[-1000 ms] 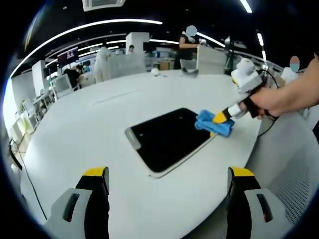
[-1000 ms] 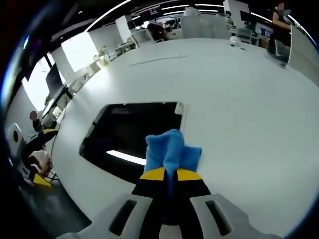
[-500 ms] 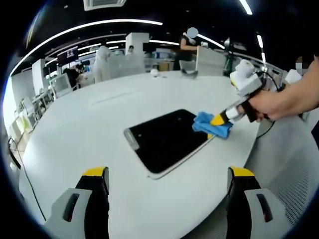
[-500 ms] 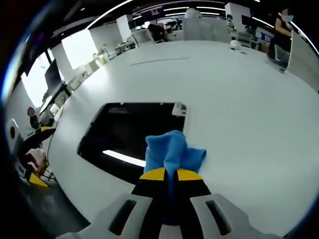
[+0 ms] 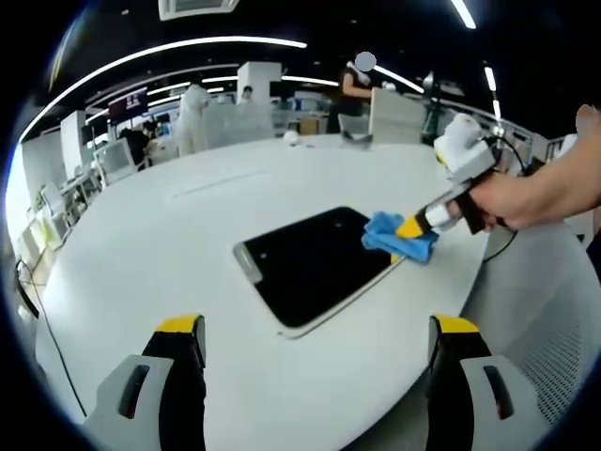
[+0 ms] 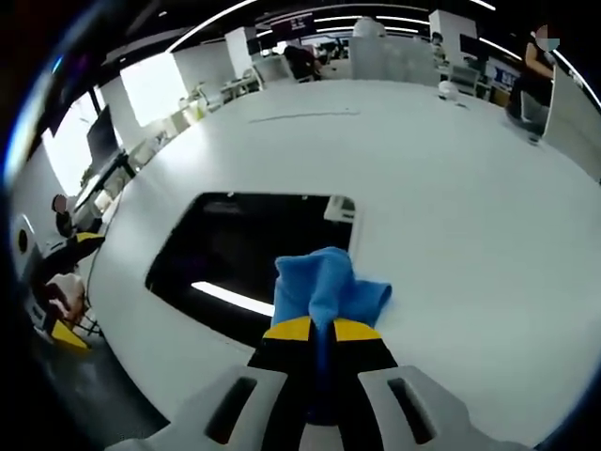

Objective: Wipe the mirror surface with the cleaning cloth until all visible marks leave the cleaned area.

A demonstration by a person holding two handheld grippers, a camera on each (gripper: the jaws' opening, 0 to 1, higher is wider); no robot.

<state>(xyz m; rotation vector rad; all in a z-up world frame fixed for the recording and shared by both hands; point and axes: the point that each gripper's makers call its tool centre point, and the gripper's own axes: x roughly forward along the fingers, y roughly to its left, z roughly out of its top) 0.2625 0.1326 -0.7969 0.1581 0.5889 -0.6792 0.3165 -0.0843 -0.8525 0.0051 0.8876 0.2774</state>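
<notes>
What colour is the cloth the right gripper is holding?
Bright blue cleaning cloth, clearest in the right gripper view, clamped in the right gripper.

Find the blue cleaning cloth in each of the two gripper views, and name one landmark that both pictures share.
Left gripper view: the blue cleaning cloth sits right of centre, on the mirror's right corner, pinched by the right gripper.
Right gripper view: the cloth is low at centre, just above that view's own jaws.
Shared landmark: the dark mirror on the white table.
</notes>
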